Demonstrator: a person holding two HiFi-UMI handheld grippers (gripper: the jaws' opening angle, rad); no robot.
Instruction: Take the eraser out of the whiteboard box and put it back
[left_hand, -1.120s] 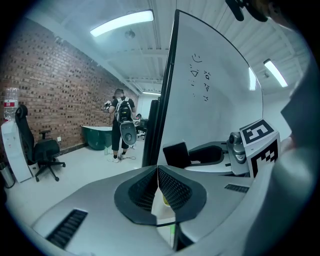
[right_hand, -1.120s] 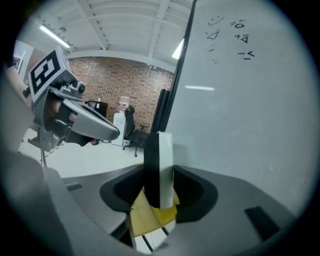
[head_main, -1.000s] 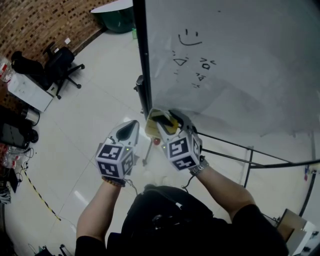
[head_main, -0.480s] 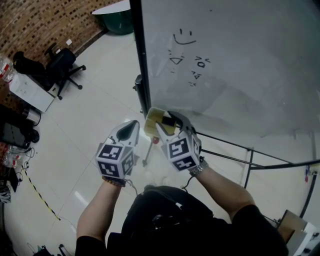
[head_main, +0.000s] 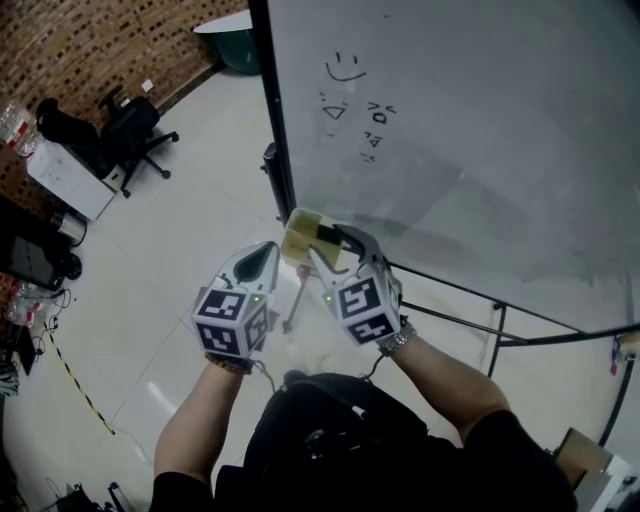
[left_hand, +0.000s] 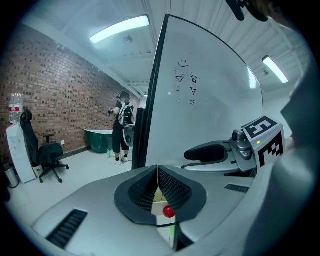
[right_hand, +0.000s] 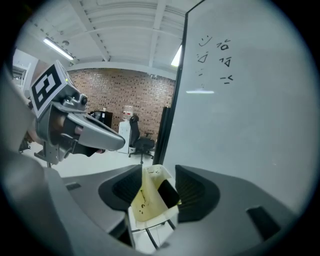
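Note:
The eraser (head_main: 303, 243), a yellowish-white block with a black part, sits between the jaws of my right gripper (head_main: 325, 245), which is shut on it just in front of the whiteboard's (head_main: 480, 130) lower left corner. In the right gripper view the eraser (right_hand: 145, 197) stands tilted between the two black pads, with the board close on the right. My left gripper (head_main: 262, 252) hangs beside it on the left, shut and empty; its pads (left_hand: 165, 187) meet in the left gripper view. No whiteboard box shows in any view.
The board's black side post (head_main: 275, 150) rises just beyond the grippers, and its stand rails (head_main: 470, 300) run to the right. A small red knob (left_hand: 169, 212) shows below the left jaws. An office chair (head_main: 130, 135), a white cabinet (head_main: 70, 180) and a green tub (head_main: 235, 45) stand far left.
Both grippers have edged a little up and forward, the eraser still in the right one. The board's drawings sit further left in the head view.

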